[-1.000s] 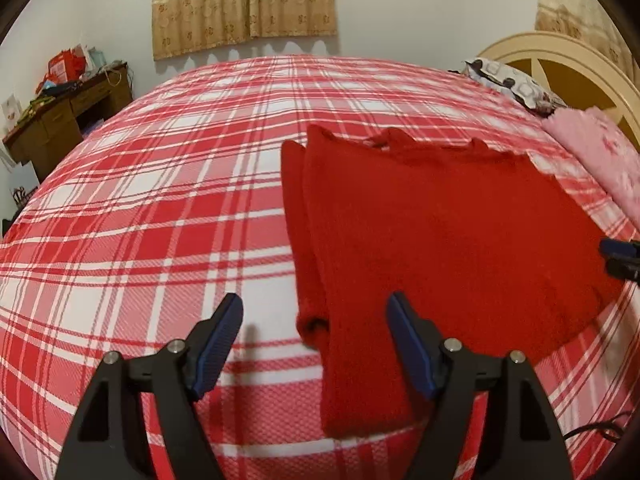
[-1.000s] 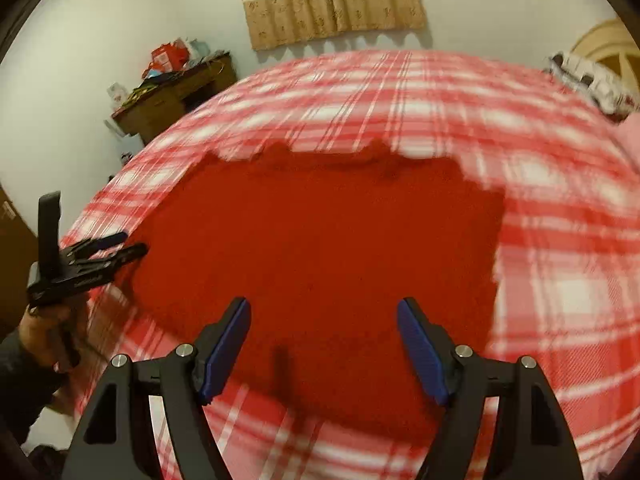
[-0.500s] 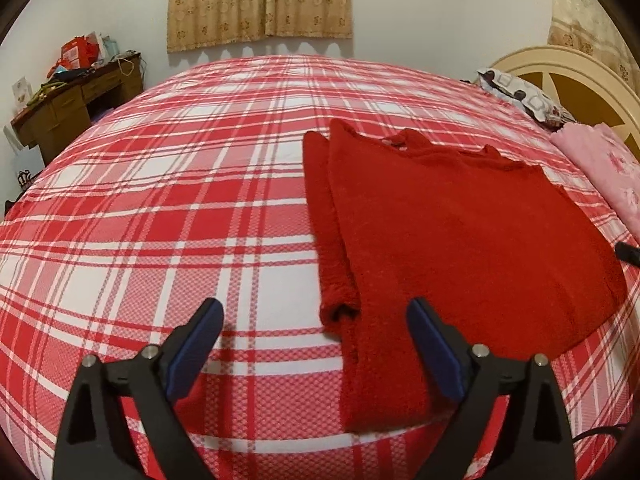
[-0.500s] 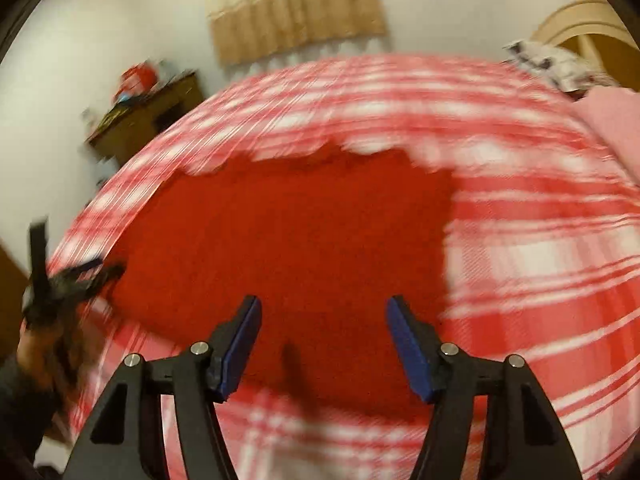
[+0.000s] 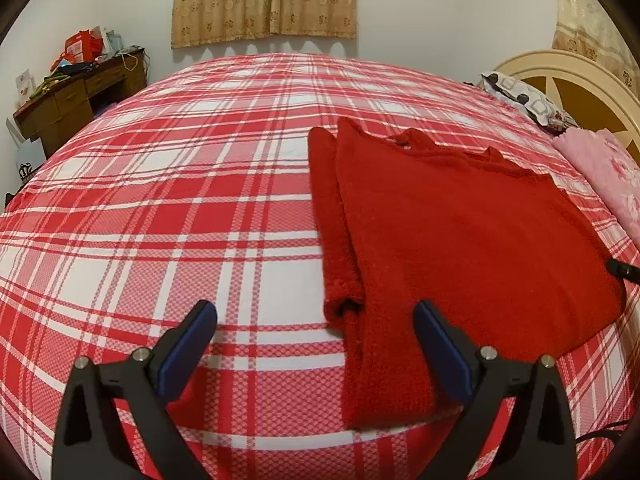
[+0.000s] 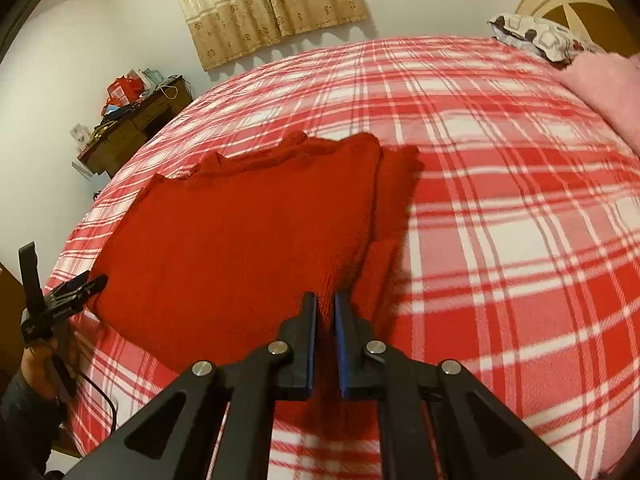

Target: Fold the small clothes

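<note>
A red knit sweater lies flat on the red-and-white plaid bedspread, its sleeve folded along its left side. My left gripper is open and empty, hovering above the bed near the sleeve's cuff. In the right wrist view the sweater lies ahead and to the left. My right gripper has its jaws nearly together over the sweater's near right edge; I see no cloth between them. The left gripper shows at the far left of that view, and the right gripper's tip at the left view's right edge.
A wooden desk with clutter stands left of the bed. A patterned pillow, a pink blanket and a cream headboard are at the right. A curtain hangs on the far wall.
My right gripper has closed from wide open and swung toward the sweater's right edge. My left gripper has drawn back a little and stays open.
</note>
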Available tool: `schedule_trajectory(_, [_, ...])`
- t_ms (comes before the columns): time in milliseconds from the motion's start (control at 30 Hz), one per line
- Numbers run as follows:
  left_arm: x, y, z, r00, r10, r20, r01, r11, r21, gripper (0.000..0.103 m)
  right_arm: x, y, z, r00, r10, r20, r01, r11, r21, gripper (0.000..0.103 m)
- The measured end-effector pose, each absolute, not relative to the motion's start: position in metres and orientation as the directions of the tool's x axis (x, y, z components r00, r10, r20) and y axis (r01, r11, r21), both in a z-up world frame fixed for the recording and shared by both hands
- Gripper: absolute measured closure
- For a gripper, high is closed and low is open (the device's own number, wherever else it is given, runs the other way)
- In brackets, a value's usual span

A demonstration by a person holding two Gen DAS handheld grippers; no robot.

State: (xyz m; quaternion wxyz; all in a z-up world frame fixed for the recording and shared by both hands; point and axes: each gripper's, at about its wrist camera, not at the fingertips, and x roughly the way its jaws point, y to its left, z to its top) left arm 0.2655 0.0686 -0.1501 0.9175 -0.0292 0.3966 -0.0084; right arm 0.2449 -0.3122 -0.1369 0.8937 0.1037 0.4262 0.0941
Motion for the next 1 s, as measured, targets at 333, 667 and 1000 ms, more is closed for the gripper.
schedule_trajectory(333, [0.266, 0.069, -0.152, 0.678, -0.047, -0.733, -0.002, 0.998, -0.065, 0.001, 0.237, -0.275, -0.106, 0.705, 0.112, -0.700, -0.086, 0.994, 0.073, 0.045])
schedule_trajectory(667, [0.259, 0.071, -0.148, 0.679, -0.041, -0.733, 0.015, 0.999, -0.042, 0.001, 0.239, -0.256, -0.145, 0.584, 0.247, -0.773, -0.199, 0.967, 0.158, 0.040])
schedule_trajectory(1000, [0.251, 0.128, -0.124, 0.728, -0.074, -0.682, 0.031, 0.997, -0.075, 0.001, 0.231, -0.208, -0.116, 0.618, 0.212, -0.757, -0.320, 0.947, 0.003, 0.040])
